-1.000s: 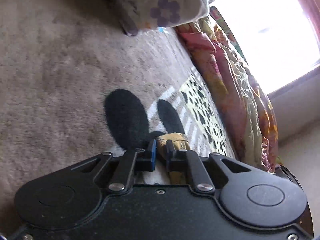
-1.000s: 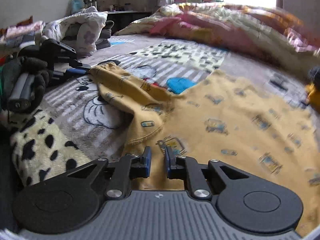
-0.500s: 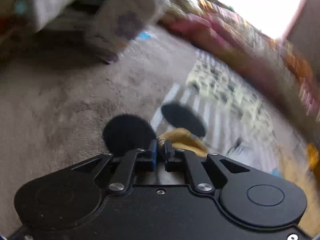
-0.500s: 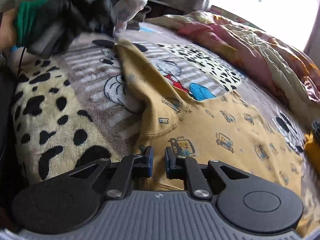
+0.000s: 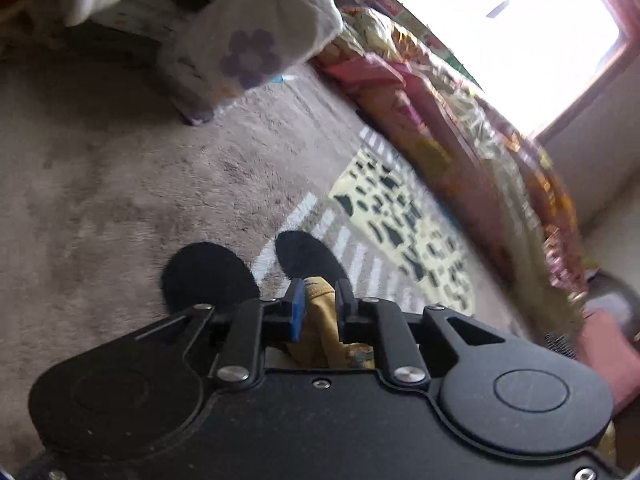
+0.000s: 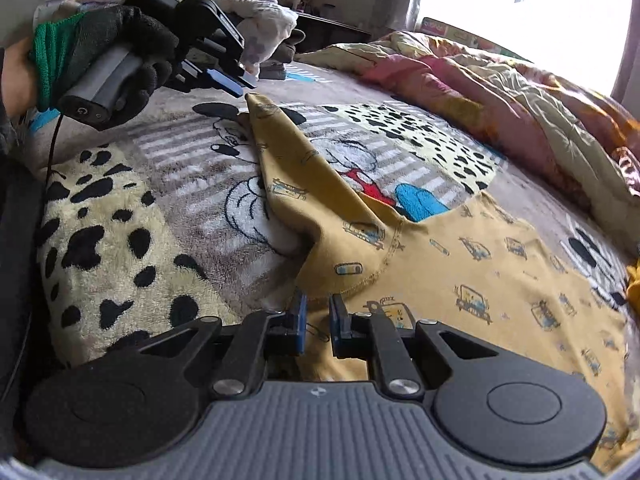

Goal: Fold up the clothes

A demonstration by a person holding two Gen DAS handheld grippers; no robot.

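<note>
Mustard-yellow cloth fills the narrow gap of the left gripper [image 5: 320, 298] in the left wrist view; this is a corner of the yellow garment [image 5: 318, 320], bunched between the blue pad and the black one; the jaws have just been opening a little, and the fabric sits so close to both pads that they seem to press on it, though the blur makes that hard to settle. Beyond the fingertips lies the plush blanket [image 5: 120, 184], brown with two round black patches, white stripes and a cream panel of black spots; a white quilt with a purple flower [image 5: 250, 54] sits at the top, and a pink and yellow duvet [image 5: 460, 140] runs along under the bright window [image 5: 504, 36].

From the right wrist view, the garment [image 6: 460, 264], printed with small vehicles, lies spread on the blanket [image 6: 112, 220] to the right and ahead; one long part rises in a taut ridge toward the left gripper [image 6: 240, 86], held up by a dark-gloved hand [image 6: 120, 52] with a green cuff; the raised tip sits just under that gripper's fingers. The right gripper [image 6: 318, 320] is nearly closed, its two pads set on the garment's near hem, with yellow fabric in the slim gap between them.
</note>
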